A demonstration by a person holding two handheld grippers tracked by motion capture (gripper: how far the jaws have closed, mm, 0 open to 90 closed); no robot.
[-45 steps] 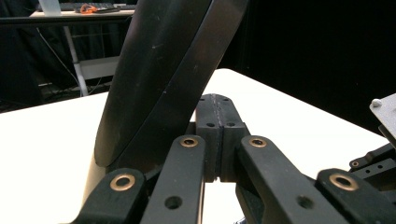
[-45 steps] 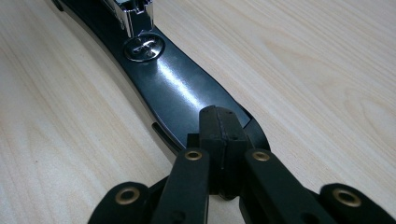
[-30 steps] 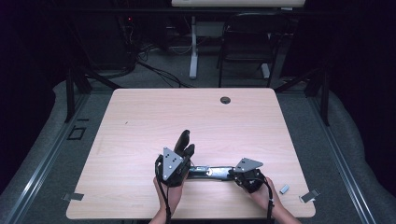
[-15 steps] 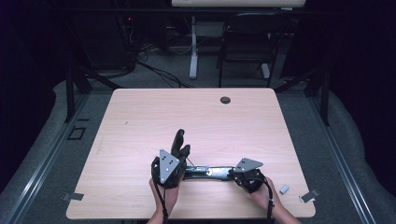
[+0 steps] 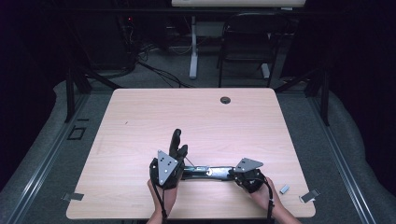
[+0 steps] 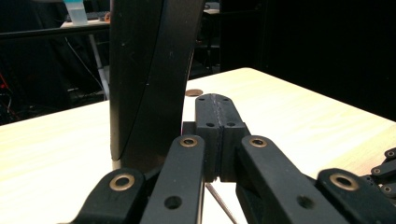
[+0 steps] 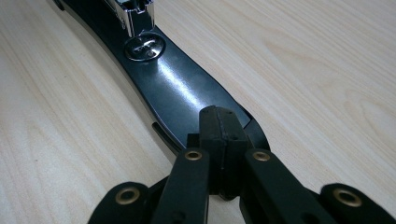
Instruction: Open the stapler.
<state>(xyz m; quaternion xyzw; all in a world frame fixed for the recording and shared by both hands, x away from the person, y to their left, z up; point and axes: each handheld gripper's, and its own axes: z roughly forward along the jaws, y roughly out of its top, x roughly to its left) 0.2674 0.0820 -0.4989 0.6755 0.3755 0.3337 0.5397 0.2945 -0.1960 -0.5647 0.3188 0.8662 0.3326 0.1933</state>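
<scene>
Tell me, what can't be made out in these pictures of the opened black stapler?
- Black stapler's upright top arm: upper end cut off by the left gripper view's top edge.
- Stapler's flat base: far end cut off by the right gripper view's top edge.
- Small grey pieces near the table edge: too small to identify, high view.

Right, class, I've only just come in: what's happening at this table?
A person at a wooden table holds a gripper in each hand and is working on a black stapler that has been swung open. Its base lies flat on the table, with the right gripper, jaws shut, pressing on its near end. The stapler's top arm stands up beside the left gripper, whose jaws are also shut. Whether that gripper touches the arm is unclear.
</scene>
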